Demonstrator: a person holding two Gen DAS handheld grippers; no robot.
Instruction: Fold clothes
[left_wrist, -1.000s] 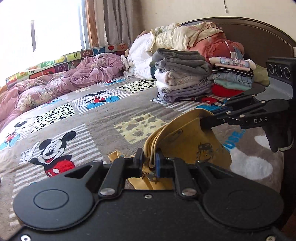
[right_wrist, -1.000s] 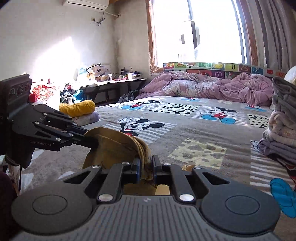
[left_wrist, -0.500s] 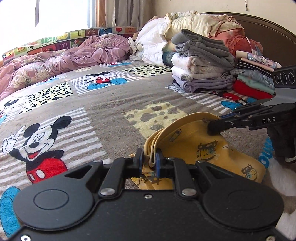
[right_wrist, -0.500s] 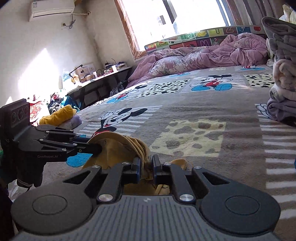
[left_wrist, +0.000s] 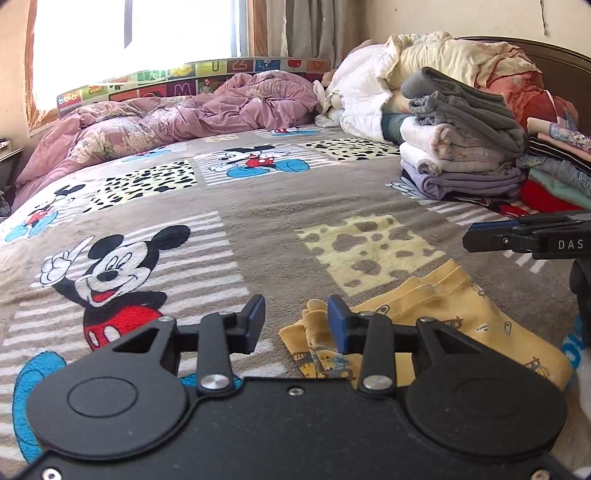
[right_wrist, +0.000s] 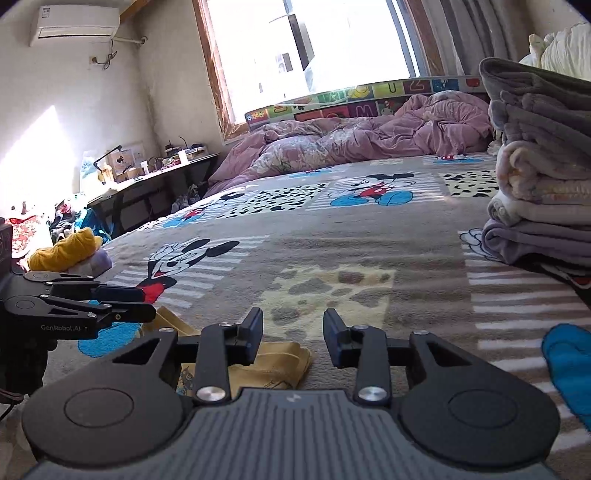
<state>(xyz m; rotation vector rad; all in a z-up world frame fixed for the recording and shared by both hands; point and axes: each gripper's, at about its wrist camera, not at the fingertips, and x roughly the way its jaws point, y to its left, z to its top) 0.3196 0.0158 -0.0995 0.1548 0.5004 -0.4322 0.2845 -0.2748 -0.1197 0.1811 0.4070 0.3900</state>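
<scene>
Currently, the left gripper stood low over the cartoon-print blanket. Its jaws had just been opening and stood apart with nothing clamped; the folded edge of the yellow garment lay against the right-hand blue pad, with the rest spreading toward the lower right of the frame. The garment lay flat on the blanket, folded into layers.

The right gripper also had jaws that had just been opening. They stood apart and empty, with blanket visible in the gap. In the right wrist view the garment lay under and just behind the left-hand finger, at lower centre.

A stack of folded clothes sat at the upper right of the left wrist view, well apart from the garment. A crumpled pink quilt lay along the upper left, below the window.
</scene>
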